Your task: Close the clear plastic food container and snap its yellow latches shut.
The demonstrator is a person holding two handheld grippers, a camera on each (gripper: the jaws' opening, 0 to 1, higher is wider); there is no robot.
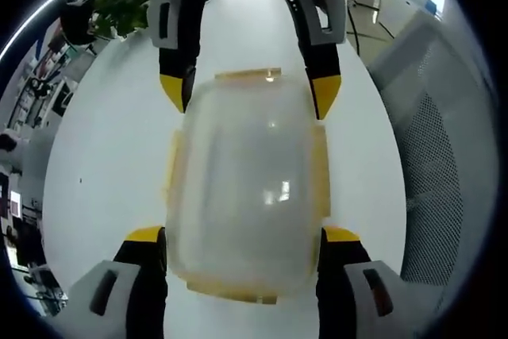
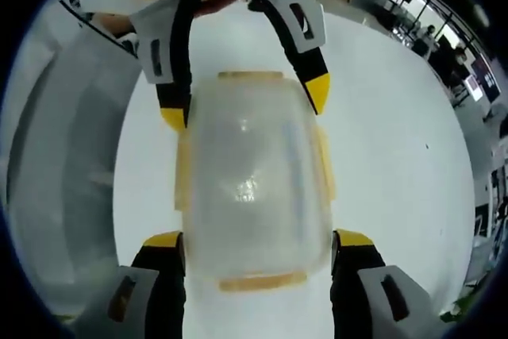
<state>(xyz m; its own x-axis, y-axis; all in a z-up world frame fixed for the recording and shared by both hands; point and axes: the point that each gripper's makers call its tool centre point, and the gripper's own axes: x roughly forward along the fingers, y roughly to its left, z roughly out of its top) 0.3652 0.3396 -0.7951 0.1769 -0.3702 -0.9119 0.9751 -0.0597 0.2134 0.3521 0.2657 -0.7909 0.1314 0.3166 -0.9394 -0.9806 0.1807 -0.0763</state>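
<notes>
— So, where is the clear plastic food container [image 1: 242, 188] sitting?
— It is lying on the white worktop [image 1: 103, 164], lid on, with yellow latches [image 1: 248, 75] showing along its edges.
— What is the left hand-held gripper [image 1: 242, 237] doing?
— Its jaws are standing spread, one at each side of the near end of the box.
— And the right hand-held gripper [image 2: 258, 242]?
— It is straddling the opposite end, jaws likewise apart. Whether any tip is touching the plastic, I cannot tell.
</notes>
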